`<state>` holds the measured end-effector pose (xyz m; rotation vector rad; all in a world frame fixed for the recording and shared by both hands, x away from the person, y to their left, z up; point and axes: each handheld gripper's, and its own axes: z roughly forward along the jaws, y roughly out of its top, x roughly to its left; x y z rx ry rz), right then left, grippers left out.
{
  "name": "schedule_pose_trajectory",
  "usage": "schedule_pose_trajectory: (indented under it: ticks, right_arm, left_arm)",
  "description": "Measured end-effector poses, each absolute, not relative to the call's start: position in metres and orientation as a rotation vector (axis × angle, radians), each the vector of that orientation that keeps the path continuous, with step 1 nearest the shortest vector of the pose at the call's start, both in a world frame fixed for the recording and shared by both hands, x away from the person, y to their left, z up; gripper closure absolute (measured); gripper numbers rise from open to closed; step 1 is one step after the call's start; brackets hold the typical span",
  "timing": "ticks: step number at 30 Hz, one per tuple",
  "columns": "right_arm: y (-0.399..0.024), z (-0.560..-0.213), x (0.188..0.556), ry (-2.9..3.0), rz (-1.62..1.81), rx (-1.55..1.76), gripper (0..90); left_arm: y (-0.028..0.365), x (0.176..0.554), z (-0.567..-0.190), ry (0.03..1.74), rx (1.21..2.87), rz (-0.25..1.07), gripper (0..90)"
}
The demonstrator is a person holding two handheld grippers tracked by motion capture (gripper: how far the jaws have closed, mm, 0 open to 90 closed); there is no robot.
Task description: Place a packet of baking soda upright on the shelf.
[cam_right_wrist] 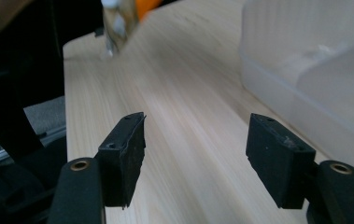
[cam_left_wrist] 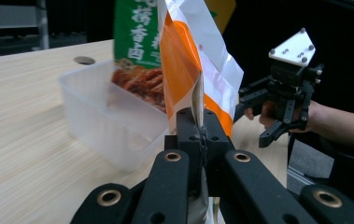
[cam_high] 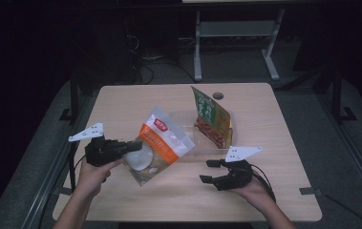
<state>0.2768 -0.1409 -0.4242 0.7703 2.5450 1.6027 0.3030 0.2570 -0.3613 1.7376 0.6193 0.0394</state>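
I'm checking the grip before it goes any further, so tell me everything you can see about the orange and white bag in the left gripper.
The orange and white bag is a glossy plastic pouch, orange across the front with a red label near its top and a clear window showing pale round contents. It is lifted off the table, tilted, beside the clear plastic box. The left gripper is shut on one thin crimped edge of it; nothing else touches it.
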Motion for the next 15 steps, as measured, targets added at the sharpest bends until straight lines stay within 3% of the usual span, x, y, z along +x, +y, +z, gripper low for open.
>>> schedule_pose_trajectory:
  ticks: [15]
  right_arm:
    - [-0.108,-0.416,0.288,2.459,1.837,0.685,39.6]
  left_arm:
    - [0.227,0.298,-0.373,0.569,1.706,-0.011,89.7]
